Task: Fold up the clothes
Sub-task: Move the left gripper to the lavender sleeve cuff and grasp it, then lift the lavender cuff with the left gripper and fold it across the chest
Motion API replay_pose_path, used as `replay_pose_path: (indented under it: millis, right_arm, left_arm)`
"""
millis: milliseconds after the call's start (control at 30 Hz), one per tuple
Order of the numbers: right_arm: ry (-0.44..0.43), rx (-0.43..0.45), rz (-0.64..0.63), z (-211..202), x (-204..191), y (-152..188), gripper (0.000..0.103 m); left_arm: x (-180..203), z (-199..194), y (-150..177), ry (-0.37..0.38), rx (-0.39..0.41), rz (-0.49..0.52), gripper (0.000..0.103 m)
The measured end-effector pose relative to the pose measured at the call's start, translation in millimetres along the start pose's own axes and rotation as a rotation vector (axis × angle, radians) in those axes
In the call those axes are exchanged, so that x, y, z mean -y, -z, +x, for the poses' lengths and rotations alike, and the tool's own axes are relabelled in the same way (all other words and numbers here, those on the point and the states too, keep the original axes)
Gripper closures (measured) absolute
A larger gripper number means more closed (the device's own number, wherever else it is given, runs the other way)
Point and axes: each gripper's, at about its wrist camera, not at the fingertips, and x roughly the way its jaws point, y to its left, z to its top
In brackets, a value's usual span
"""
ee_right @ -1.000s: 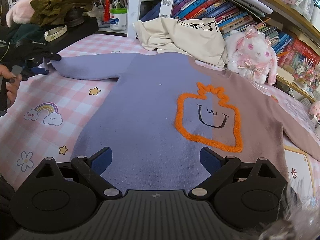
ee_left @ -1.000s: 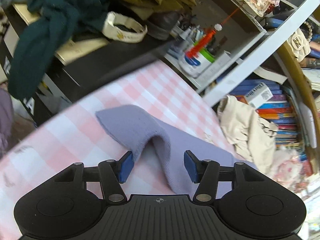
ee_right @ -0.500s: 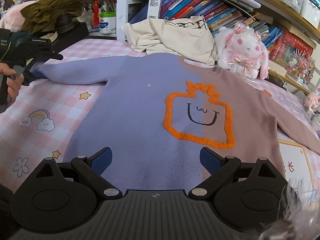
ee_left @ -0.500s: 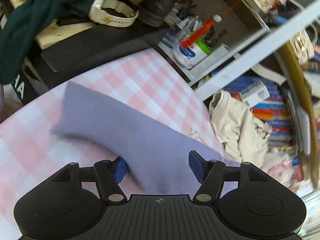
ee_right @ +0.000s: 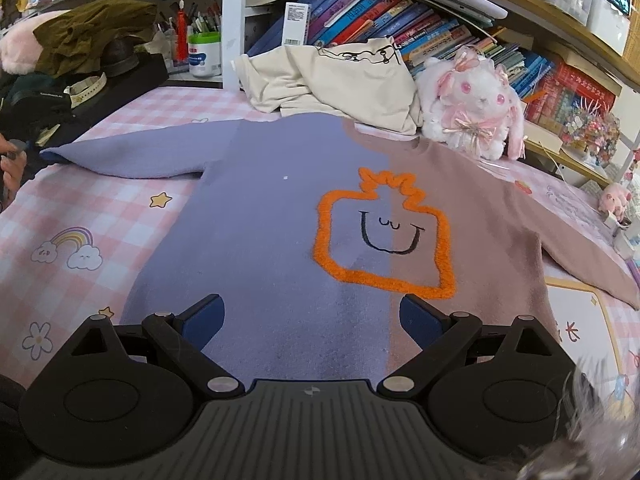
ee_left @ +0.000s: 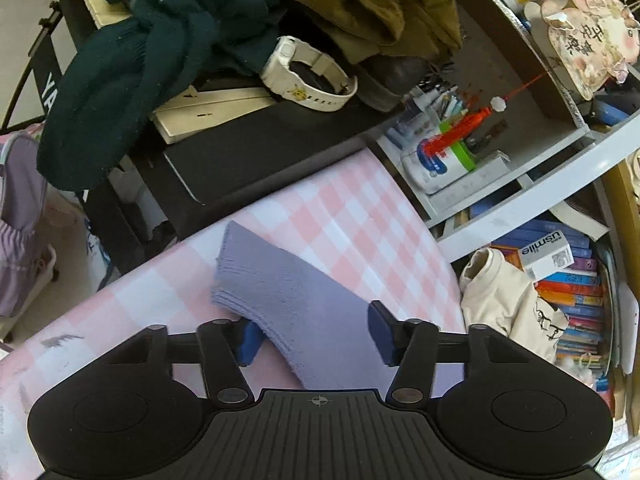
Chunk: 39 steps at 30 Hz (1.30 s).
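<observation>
The sweater [ee_right: 288,216] lies flat and face up across the pink checked sheet [ee_right: 100,216], lilac on its left half, dusty pink on its right, with an orange fuzzy outline and a little smiling face in the middle. Its lilac sleeve [ee_left: 296,304] stretches out to the far left, cuff lying flat near the sheet's edge, and the pink sleeve [ee_right: 588,256] runs off to the right.

Over that lilac sleeve sits the left gripper [ee_left: 316,338], jaws spread wide, one blue pad [ee_left: 248,342] tucked at the sleeve's near edge, the other above the cloth; nothing is pinched. The right gripper [ee_right: 312,320] hangs at the near hem, jaws wide apart too, holding nothing.

Behind the collar, a cream garment [ee_right: 332,80] is heaped against the bookshelf [ee_right: 400,28], with a white plush rabbit [ee_right: 476,112] just to its right. Far left, a black stand [ee_left: 256,148] carries a dark green garment [ee_left: 152,44], an olive one [ee_left: 372,4] and a white watch [ee_left: 308,76]. A pen pot [ee_left: 436,160] sits in the shelf cubby beside it.
</observation>
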Motion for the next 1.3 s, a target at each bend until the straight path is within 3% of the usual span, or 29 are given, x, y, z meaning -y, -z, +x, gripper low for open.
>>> replay_pose_path:
  millis: [233, 333, 633, 833, 1033, 1300]
  right_arm:
    - [0.004, -0.010, -0.004, -1, 3, 2, 0.008]
    - [0.013, -0.018, 0.015, -2, 8, 4, 0.008]
    - [0.009, -0.028, 0.056, -3, 28, 14, 0.008]
    - [-0.018, -0.025, 0.069, -1, 54, 21, 0.008]
    - [-0.057, -0.020, 0.067, 1, 91, 29, 0.008]
    - [-0.150, -0.044, 0.129, 8, 171, 37, 0.008]
  left_arm:
    - [-9, 0, -4, -0.015, -0.017, -0.027, 0.084]
    - [5, -3, -1, -0.007, -0.013, 0.036, 0.098]
    - [49, -12, 6, 0.020, -0.002, 0.224, 0.100]
    - [107, -20, 30, 0.090, 0.004, 0.348, 0.100]
    - [173, -19, 73, 0.137, -0.004, 0.437, 0.100]
    - [254, -11, 139, 0.133, 0.006, 0.488, 0.100]
